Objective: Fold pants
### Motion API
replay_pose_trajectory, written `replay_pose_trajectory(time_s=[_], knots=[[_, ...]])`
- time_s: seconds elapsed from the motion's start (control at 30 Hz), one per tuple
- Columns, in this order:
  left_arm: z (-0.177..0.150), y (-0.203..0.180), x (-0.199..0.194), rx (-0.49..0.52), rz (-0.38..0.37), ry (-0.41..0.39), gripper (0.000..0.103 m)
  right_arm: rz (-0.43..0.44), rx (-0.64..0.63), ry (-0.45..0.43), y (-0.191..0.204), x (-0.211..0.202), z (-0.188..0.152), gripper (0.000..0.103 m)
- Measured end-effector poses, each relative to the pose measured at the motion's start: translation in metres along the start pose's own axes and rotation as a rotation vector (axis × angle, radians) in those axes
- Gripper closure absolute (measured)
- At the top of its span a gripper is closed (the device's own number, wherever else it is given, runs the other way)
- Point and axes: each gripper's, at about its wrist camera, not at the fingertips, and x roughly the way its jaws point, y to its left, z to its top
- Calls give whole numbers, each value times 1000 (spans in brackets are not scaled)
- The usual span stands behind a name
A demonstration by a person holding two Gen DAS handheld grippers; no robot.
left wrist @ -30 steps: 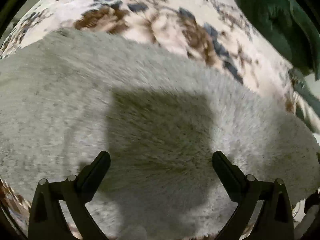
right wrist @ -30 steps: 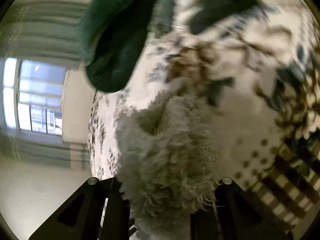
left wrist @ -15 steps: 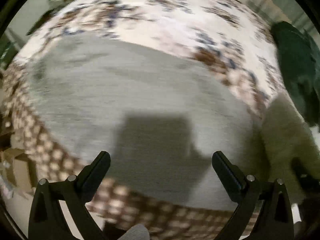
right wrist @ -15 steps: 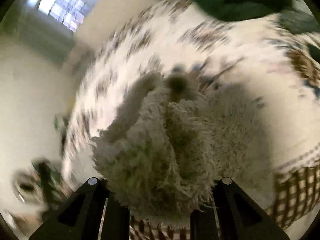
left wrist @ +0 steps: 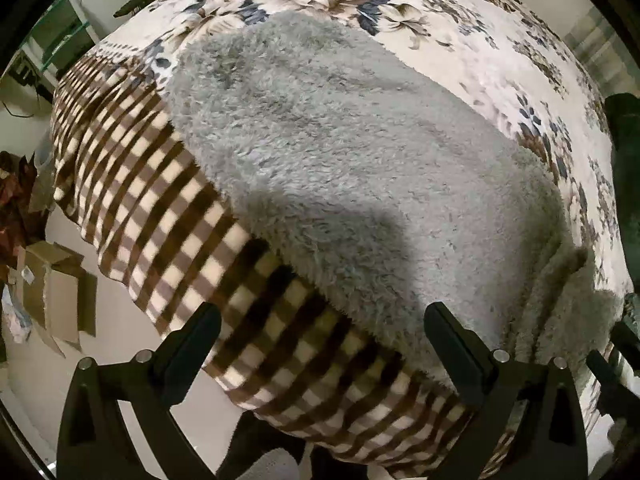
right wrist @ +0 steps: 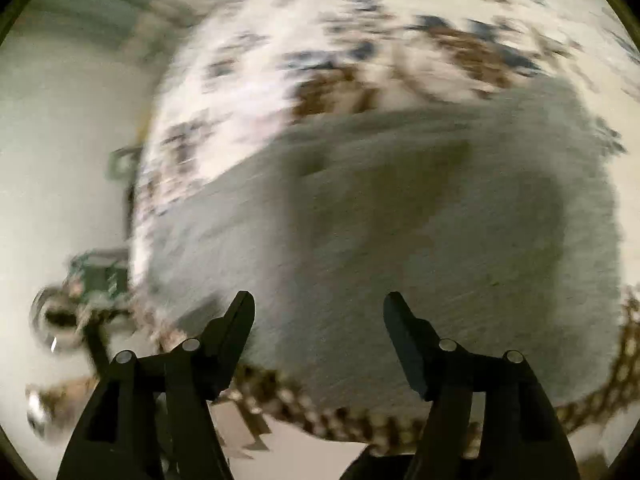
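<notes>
The grey fluffy pants [left wrist: 360, 168] lie spread flat on a bed, across a floral sheet [left wrist: 460, 28] and a brown checked blanket [left wrist: 168, 208]. A doubled layer shows at their right end [left wrist: 560, 312]. My left gripper [left wrist: 320, 332] is open and empty, held above the pants' near edge. In the blurred right wrist view the pants [right wrist: 400, 216] lie flat below my right gripper [right wrist: 319, 320], which is open and holds nothing.
The bed's near edge drops to a pale floor with cardboard boxes [left wrist: 56, 292] at the left. A dark green cloth [left wrist: 628, 184] lies at the bed's right. A glass shelf [left wrist: 60, 36] stands beyond the far left corner.
My right gripper has opened and let go of the bunched pants, which now lie flat. Both grippers have drawn back toward the bed's near edge, so more bed shows.
</notes>
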Motion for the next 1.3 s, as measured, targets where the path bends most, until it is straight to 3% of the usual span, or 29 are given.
replay_pose_trajectory(time_s=[0.1,0.2,0.23,0.27,0.3,0.43,0.57,0.67,0.73,0.77,0.8,0.87,0.97,1.03,1.17,1.3], knots=[[0,-10,-1,22,-11,-10,0,-23,61,47,-7,29,25,34],[3,-22,-2,50,-24,-19,0,-143,65,89,4,62,40,36],[3,-25,-3,61,-29,-21,0,-179,52,79,9,69,42,44],[4,-29,-3,72,-33,-22,0,-221,53,60,8,74,42,82],[4,-31,-4,79,-36,-24,0,-252,61,44,8,76,41,93],[3,-34,-14,119,-32,-53,0,-244,55,-19,26,62,32,94],[3,-32,-16,123,-22,-60,0,-224,14,-10,61,59,23,94],[5,-32,-14,107,-25,-46,0,-202,28,90,64,80,28,85],[5,-33,-17,104,-37,-49,0,-82,84,128,52,77,33,73],[6,-35,-19,108,-46,-54,0,-25,106,117,45,68,35,51],[7,-38,-21,113,-54,-58,0,41,120,89,36,52,36,38],[9,-49,-22,126,-82,-57,0,43,113,29,22,20,33,36],[12,-81,-19,171,-157,-27,0,-75,101,-60,-11,-26,25,34],[14,-110,-11,226,-206,11,0,-115,121,-77,-31,-43,20,30],[16,-165,18,317,-224,69,0,-188,203,-87,-89,-71,7,30],[20,-197,60,320,-253,154,3,-225,250,-98,-123,-73,1,30]])
